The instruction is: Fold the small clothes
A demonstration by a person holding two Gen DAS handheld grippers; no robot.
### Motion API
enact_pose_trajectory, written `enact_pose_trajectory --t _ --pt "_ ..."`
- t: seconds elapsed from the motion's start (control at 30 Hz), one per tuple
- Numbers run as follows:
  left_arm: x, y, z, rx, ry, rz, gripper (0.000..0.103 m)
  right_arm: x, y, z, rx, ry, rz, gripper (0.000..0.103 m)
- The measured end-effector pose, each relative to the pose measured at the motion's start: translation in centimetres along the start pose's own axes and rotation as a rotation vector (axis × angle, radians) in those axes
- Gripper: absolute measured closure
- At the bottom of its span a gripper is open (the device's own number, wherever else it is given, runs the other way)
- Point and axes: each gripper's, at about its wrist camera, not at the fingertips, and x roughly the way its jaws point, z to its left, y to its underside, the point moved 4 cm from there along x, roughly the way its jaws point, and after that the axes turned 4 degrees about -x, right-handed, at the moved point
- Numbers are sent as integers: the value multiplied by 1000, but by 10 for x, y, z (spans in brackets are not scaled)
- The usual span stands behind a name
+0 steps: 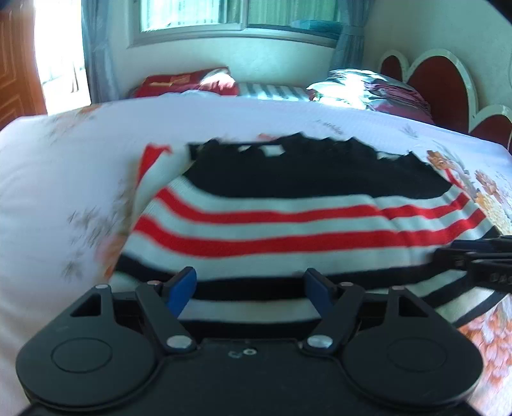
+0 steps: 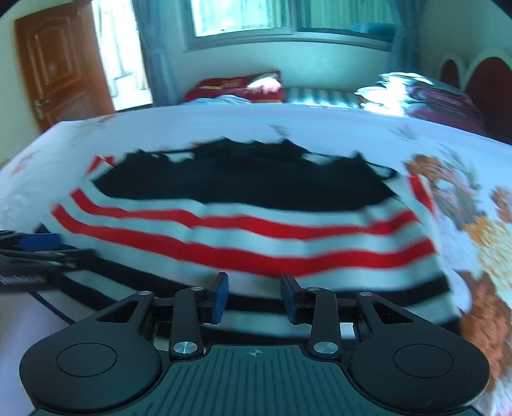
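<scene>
Sunlit bedroom: a wooden door (image 2: 60, 67) at far left, a window (image 1: 224, 16) behind, and a bed (image 1: 48, 179) under a white floral sheet filling the foreground. On it, near the bed's front edge, lies the striped garment (image 1: 288, 224), black at its far end, red and white bands across the middle, dark stripes along the near hem. Going left to right, the left gripper (image 1: 249, 288) hangs over that hem with its jaws released and wide, nothing between them. Beside it, the right gripper (image 2: 254, 299) has its jaws parted more narrowly, also over the hem; whether they pinch the cloth I cannot tell. Judging by this, the fold comes next: each gripper should catch a hem corner evenly, lift only slightly, and carry the hem level toward the black end, keeping the edges aligned.
</scene>
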Motion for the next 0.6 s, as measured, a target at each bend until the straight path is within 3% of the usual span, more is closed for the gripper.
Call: enact_pose_trajectory --t 0.17,0.27,0.43,0.6 --pt "-16 8 7 -24 -19 0 31 -25 13 -28 91 70 -37 68" --pt "-14 16 12 -30 -32 28 31 -25 26 -35 64 140 7 68" --pt "-11 20 11 -8 -41 36 30 -39 31 -41 127 161 -11 68" --pt "-9 21 9 1 -51 34 28 -29 39 -42 135 167 36 64"
